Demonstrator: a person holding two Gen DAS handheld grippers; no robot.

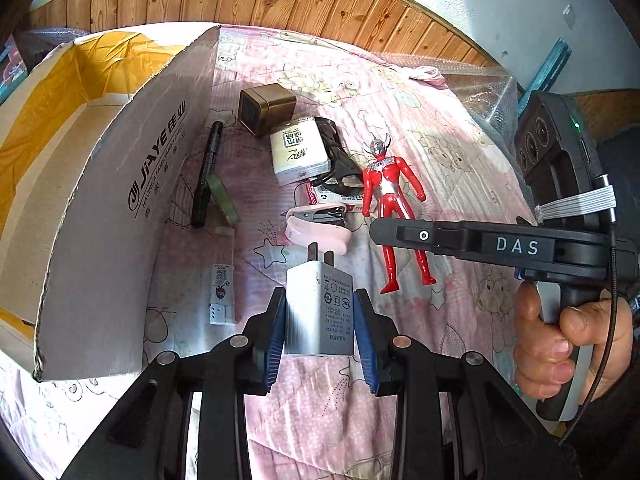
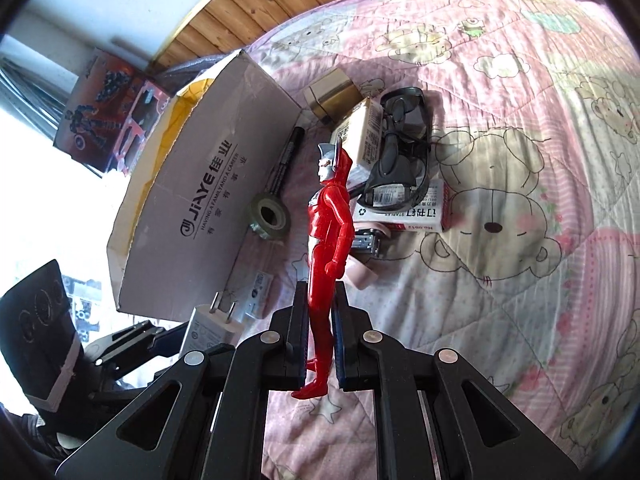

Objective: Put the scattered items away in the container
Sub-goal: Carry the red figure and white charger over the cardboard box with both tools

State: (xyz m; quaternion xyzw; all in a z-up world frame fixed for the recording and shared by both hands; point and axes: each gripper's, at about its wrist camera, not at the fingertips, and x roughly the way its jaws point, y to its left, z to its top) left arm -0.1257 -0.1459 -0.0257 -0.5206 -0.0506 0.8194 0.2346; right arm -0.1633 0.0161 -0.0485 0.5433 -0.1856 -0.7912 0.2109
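My left gripper [image 1: 320,298] is shut on a white charger plug [image 1: 320,320], its prongs pointing forward, held above the pink quilt. My right gripper [image 2: 322,344] is shut on the legs of a red and silver toy figure [image 2: 330,240], which stands up from the jaws. From the left wrist view the right gripper [image 1: 384,234] crosses the figure [image 1: 388,196] at the thighs. The open cardboard box [image 1: 120,184] with a yellow lining stands to the left of both grippers. The charger [image 2: 212,328] shows at the lower left of the right wrist view.
On the quilt [image 2: 520,160] lie a brown tin [image 1: 266,108], tissue pack [image 1: 298,152], black sunglasses [image 1: 340,164], staples box [image 2: 416,212], pink stapler [image 1: 316,228], black marker [image 1: 206,172], green tape roll [image 1: 222,200] and small white tube [image 1: 221,292]. A hand [image 1: 560,340] grips the right handle.
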